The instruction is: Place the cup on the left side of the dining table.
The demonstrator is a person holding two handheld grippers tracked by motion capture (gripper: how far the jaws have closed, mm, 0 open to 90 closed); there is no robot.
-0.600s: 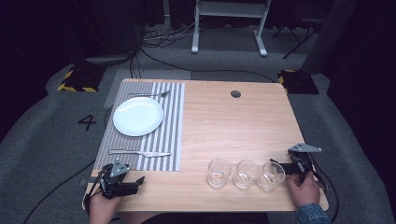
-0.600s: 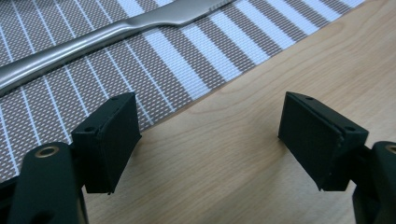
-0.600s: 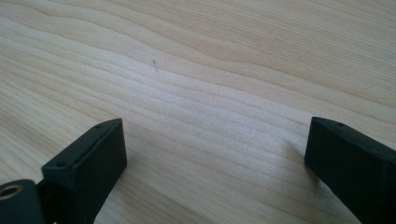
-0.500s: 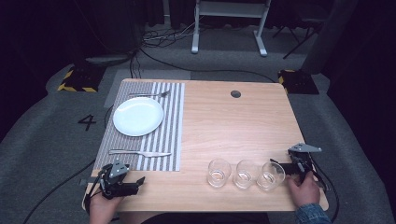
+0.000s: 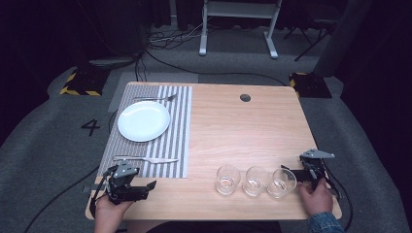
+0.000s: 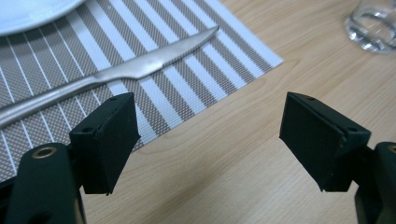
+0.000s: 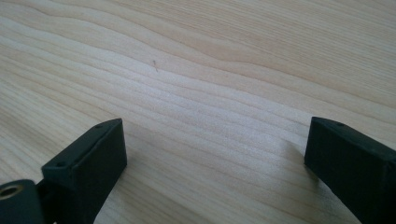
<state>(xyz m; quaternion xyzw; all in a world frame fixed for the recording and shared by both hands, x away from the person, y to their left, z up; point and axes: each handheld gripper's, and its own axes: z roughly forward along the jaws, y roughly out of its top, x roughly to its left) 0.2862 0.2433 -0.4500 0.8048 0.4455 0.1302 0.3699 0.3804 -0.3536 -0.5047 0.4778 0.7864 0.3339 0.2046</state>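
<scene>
Overhead, a pale wooden table (image 5: 243, 131) stands on grey carpet in a dark room, with a white metal frame (image 5: 238, 24) and loose cables on the floor beyond it. A striped grey placemat (image 5: 175, 141) covers the table's left part; on it lie a white plate (image 5: 144, 121), a fork (image 5: 155, 98) on the far side of the plate and a knife (image 5: 145, 159) on the near side. Three clear glasses (image 5: 256, 180) stand in a row near the front edge, toward the right. The left gripper (image 5: 145, 187) rests at the near left corner, just off the mat, held in a hand (image 5: 109, 208). The right gripper (image 5: 289, 174) sits at the near right edge, its tip just beside the rightmost glass (image 5: 282, 183) — whether it touches I cannot tell.

From the left gripper view, the jaws stand wide apart with nothing between them, over bare wood beside the mat's corner; the knife (image 6: 116, 72) lies across the stripes ahead, and a glass (image 6: 373, 25) shows at the top right.

From the right gripper view, the jaws are likewise spread wide — bare wood grain (image 7: 210, 93) lies between them.
</scene>
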